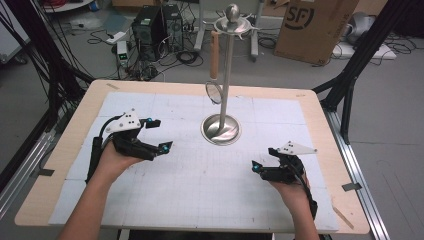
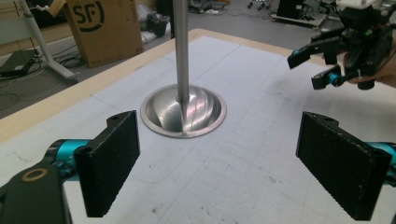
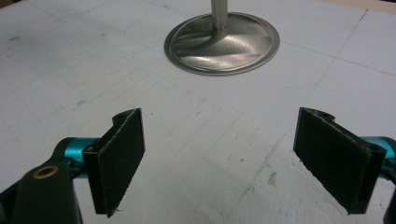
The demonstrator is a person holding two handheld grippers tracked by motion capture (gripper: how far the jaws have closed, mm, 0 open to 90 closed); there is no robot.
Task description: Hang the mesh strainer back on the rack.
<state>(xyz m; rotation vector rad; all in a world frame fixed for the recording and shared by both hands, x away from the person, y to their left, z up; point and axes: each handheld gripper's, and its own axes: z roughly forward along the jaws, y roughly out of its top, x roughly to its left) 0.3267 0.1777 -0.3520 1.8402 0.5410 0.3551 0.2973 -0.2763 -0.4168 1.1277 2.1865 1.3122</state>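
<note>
A metal utensil stand (image 1: 220, 129) rises from a round base at the centre of the white mat, with a ball on top. From its upper ring hangs a small strainer with a wooden handle (image 1: 214, 56). My left gripper (image 1: 161, 134) rests left of the base, open and empty. My right gripper (image 1: 263, 158) rests to the base's front right, open as well. In the left gripper view the pads (image 2: 109, 165) frame the stand base (image 2: 183, 112), and the right gripper (image 2: 308, 71) shows at upper right. In the right gripper view the stand base (image 3: 222, 42) lies ahead of the open gripper (image 3: 219, 158).
The white mat (image 1: 200, 185) covers a wooden table (image 1: 320, 125). On the floor behind stand a cardboard box (image 1: 315, 25) and computer towers (image 1: 155, 25) among cables. Black frame legs (image 1: 350, 85) flank the table on both sides.
</note>
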